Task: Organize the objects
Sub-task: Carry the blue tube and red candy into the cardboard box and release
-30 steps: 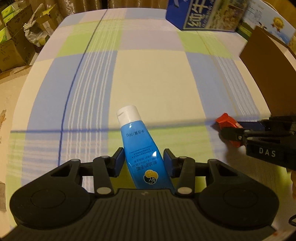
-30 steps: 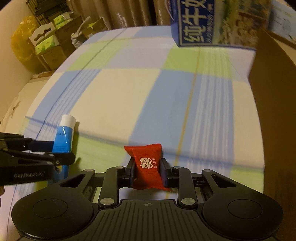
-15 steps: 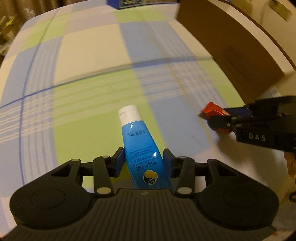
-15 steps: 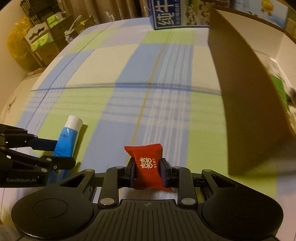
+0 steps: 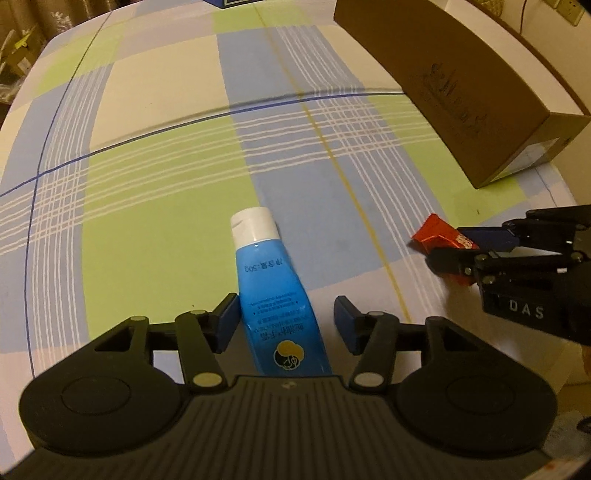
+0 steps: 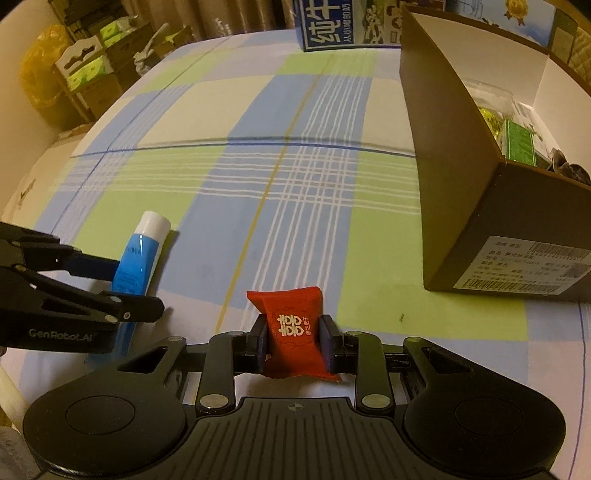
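Observation:
A blue tube (image 5: 273, 280) with a white cap lies on the checked cloth, cap pointing away from me. My left gripper (image 5: 286, 321) straddles its lower half and is open; the left pad touches the tube and a gap shows at the right pad. The right wrist view shows the tube (image 6: 138, 254) flat on the cloth under the left gripper (image 6: 136, 286). My right gripper (image 6: 293, 334) is shut on a red candy packet (image 6: 293, 328) with white characters, held just above the cloth. From the left wrist view, the packet (image 5: 434, 232) and right gripper (image 5: 448, 247) are to the tube's right.
An open brown cardboard box (image 6: 461, 184) stands on the right, holding green packets and dark items; the left wrist view shows its side (image 5: 461, 92). A blue milk carton (image 6: 332, 26) stands at the cloth's far edge. Stacked boxes (image 6: 88, 70) sit beyond the table's left.
The left gripper's fingers have spread and let go of the blue tube, which now rests on the cloth. Both grippers swung right, toward the brown box. The right still grips the packet.

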The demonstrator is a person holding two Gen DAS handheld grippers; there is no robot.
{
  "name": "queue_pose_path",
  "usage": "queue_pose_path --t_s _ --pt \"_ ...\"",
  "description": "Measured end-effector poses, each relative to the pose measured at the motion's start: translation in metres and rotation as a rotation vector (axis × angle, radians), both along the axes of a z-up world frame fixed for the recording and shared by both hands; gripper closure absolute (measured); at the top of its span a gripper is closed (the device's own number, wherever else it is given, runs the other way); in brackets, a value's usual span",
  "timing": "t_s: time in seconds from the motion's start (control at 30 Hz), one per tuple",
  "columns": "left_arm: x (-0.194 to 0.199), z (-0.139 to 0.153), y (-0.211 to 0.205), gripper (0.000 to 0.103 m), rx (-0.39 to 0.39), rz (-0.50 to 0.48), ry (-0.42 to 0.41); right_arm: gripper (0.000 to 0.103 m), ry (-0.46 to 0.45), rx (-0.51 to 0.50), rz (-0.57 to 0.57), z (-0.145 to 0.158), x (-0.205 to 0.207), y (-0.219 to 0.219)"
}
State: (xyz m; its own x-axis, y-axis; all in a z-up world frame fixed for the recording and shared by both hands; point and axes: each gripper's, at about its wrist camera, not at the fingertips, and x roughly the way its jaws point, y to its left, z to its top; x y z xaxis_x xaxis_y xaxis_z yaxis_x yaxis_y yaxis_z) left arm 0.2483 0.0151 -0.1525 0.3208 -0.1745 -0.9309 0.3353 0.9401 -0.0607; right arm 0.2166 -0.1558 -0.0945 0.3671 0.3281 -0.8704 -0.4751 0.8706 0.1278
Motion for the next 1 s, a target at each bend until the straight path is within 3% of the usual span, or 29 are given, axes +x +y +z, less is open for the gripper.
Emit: queue_pose_path --t_s 0.33,0.4,1.0 --pt "-0.005 -0.001 -0.014 0.054 0.068 0.062 -0.011 0.076 -0.006 -0.021 0.045 -0.001 -0.005 -0.006" --pt "-0.007 0.000 -0.014 0.063 0.063 0.075 -0.020 0.076 -0.007 -0.019 0.052 0.000 -0.006 -0.007" --pt "-0.020 0.007 -0.020 0.065 0.029 0.120 -0.031 0.079 0.006 0.089 0.059 0.016 0.001 -0.036"
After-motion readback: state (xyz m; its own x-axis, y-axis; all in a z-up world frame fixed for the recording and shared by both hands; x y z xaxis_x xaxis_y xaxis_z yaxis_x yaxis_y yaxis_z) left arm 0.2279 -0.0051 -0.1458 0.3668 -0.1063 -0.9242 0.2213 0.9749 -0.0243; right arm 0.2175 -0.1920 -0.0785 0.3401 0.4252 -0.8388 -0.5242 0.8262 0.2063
